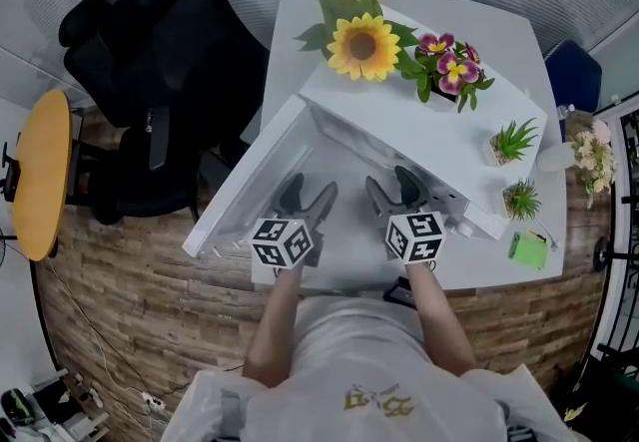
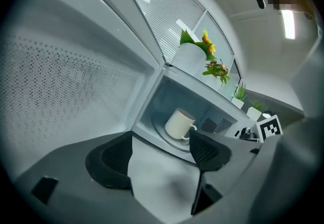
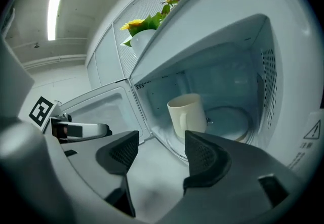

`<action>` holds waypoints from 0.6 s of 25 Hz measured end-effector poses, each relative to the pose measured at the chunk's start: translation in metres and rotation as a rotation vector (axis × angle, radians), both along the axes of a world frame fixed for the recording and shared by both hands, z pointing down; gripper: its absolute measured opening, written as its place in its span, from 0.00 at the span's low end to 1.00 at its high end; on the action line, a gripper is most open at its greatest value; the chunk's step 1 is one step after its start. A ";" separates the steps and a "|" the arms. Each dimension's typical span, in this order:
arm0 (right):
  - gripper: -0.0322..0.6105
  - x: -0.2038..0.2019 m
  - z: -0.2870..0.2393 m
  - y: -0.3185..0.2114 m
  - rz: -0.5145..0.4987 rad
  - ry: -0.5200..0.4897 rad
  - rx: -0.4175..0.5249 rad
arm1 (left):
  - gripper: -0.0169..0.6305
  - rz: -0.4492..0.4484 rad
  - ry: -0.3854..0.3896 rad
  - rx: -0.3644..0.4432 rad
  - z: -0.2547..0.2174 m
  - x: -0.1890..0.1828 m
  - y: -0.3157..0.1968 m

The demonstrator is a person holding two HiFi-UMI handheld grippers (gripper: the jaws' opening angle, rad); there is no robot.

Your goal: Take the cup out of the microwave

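Note:
A cream cup [image 3: 187,115] with a handle stands upright on the glass turntable inside the open white microwave [image 1: 419,136]; the left gripper view shows the same cup [image 2: 179,123]. From the head view the cup is hidden under the microwave's top. My left gripper [image 1: 306,203] is open in front of the cavity, beside the swung-out door [image 1: 255,176], nothing between its jaws. My right gripper [image 1: 394,194] is also open and empty, a short way before the cup. In the right gripper view, the right gripper [image 3: 157,151] points at the cavity's lower edge.
A sunflower pot [image 1: 361,43] and a pink flower plant [image 1: 449,66] stand on the microwave, two small green plants [image 1: 514,141] at its right end. A green object [image 1: 527,248] lies on the white table. A black office chair [image 1: 160,81] stands to the left.

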State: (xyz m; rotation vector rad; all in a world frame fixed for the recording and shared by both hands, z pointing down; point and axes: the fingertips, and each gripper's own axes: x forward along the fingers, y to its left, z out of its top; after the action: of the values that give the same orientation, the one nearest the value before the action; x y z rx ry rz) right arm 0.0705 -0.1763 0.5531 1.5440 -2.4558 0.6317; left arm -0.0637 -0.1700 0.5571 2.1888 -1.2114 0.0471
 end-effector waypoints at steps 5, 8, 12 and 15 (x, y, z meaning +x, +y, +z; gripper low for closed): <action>0.49 0.006 0.012 -0.007 0.017 0.016 -0.018 | 0.57 0.001 0.000 -0.018 0.007 0.001 -0.001; 0.49 0.006 0.012 -0.012 0.019 0.031 -0.011 | 0.57 0.008 0.002 -0.025 0.010 0.004 -0.004; 0.49 0.004 0.013 -0.016 0.017 0.056 0.004 | 0.57 0.030 -0.011 -0.025 0.012 0.011 -0.005; 0.50 0.006 0.010 -0.022 0.038 0.053 0.025 | 0.56 0.046 -0.024 -0.028 0.015 0.014 -0.004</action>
State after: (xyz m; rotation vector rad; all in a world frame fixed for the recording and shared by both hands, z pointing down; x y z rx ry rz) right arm 0.0762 -0.1982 0.5634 1.5994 -2.4094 0.5611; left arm -0.0495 -0.1742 0.5722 2.1974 -1.1669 0.1087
